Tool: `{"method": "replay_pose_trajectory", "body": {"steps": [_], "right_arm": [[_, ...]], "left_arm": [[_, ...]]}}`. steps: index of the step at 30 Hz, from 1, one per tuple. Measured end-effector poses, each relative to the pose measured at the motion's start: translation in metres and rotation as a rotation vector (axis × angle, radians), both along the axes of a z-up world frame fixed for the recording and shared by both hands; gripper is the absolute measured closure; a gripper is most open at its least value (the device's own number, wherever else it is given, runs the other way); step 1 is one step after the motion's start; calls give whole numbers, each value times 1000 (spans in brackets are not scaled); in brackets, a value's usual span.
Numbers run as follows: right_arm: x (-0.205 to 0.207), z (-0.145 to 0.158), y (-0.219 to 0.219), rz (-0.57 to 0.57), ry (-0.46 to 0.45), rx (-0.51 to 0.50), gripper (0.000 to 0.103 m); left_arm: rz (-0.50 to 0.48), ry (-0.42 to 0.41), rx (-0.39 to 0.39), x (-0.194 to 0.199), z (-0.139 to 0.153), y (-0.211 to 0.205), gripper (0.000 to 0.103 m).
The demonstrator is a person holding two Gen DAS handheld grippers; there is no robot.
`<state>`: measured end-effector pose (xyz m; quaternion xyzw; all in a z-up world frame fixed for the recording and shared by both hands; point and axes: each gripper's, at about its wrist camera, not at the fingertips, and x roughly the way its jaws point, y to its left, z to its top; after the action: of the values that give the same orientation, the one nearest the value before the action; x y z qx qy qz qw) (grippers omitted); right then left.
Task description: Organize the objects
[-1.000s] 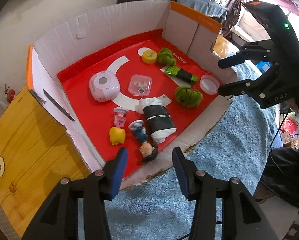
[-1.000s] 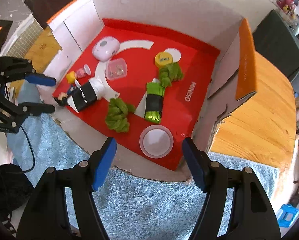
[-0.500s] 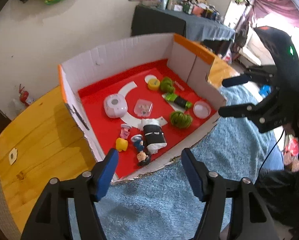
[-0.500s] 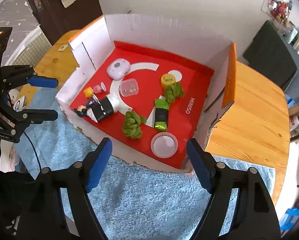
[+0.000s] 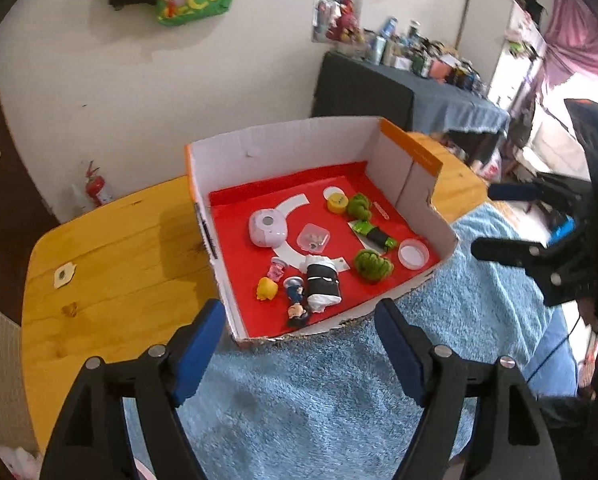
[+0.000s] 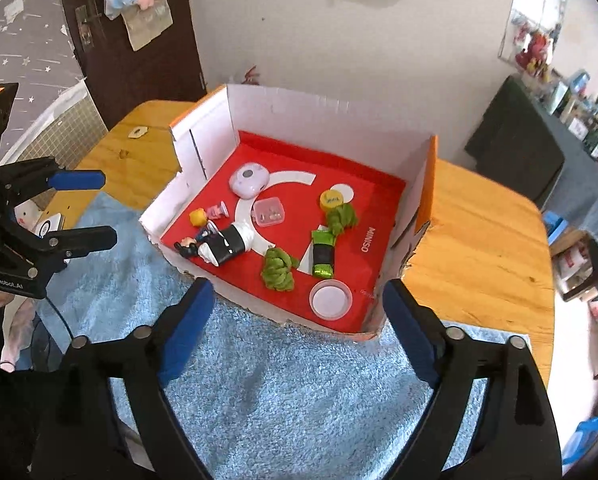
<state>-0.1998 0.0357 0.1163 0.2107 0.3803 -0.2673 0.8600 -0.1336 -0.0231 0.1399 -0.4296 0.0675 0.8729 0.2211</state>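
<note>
A low cardboard box (image 5: 283, 142) (image 6: 327, 110) with a red floor stands on the wooden table. Inside lie a lilac round case (image 5: 267, 227) (image 6: 249, 178), a clear small box (image 5: 314, 237) (image 6: 267, 211), a yellow cap (image 5: 337, 203) (image 6: 331, 201), two green fuzzy bundles (image 5: 373, 265) (image 6: 277, 269), a green-black packet (image 5: 375, 235) (image 6: 323, 253), a white lid (image 5: 413, 253) (image 6: 331, 300), a black-white roll (image 5: 322, 288) (image 6: 227, 244) and small figures (image 5: 297, 312) (image 6: 187, 247). My left gripper (image 5: 299, 352) (image 6: 81, 208) and right gripper (image 6: 295, 332) (image 5: 499, 220) are open, empty, back over the blue towel.
A blue fluffy towel (image 5: 339, 392) (image 6: 283, 384) covers the table's near side under the box's front edge. The wooden table (image 5: 111, 256) (image 6: 483, 240) shows on both sides. A dark cluttered side table (image 5: 399, 100) stands behind.
Both grippers have pulled back and up from the box, so it looks smaller and the room shows. The objects in the box have not moved.
</note>
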Motion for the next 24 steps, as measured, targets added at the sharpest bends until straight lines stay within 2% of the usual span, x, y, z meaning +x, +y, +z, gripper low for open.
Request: {"method": "replay_pose_trajectory", "body": {"steps": [2, 5, 12, 15, 19, 24], "right_arm": [[-2, 2, 8, -12, -10, -17, 13], [-4, 3, 18, -18, -27, -29, 13], [-12, 6, 38, -81, -64, -94, 13], [-16, 5, 45, -100, -80, -112, 6], [-19, 1, 55, -128, -95, -140, 4], [-23, -18, 57, -168, -153, -80, 4]], "left_arm": [[43, 8, 21, 7, 1, -4, 15], [61, 27, 50, 17, 3, -8, 15], [152, 90, 41, 43, 3, -11, 14], [186, 112, 38, 55, 0, -13, 4], [238, 134, 60, 67, -9, -18, 3], [302, 119, 78, 76, -29, -17, 0]]}}
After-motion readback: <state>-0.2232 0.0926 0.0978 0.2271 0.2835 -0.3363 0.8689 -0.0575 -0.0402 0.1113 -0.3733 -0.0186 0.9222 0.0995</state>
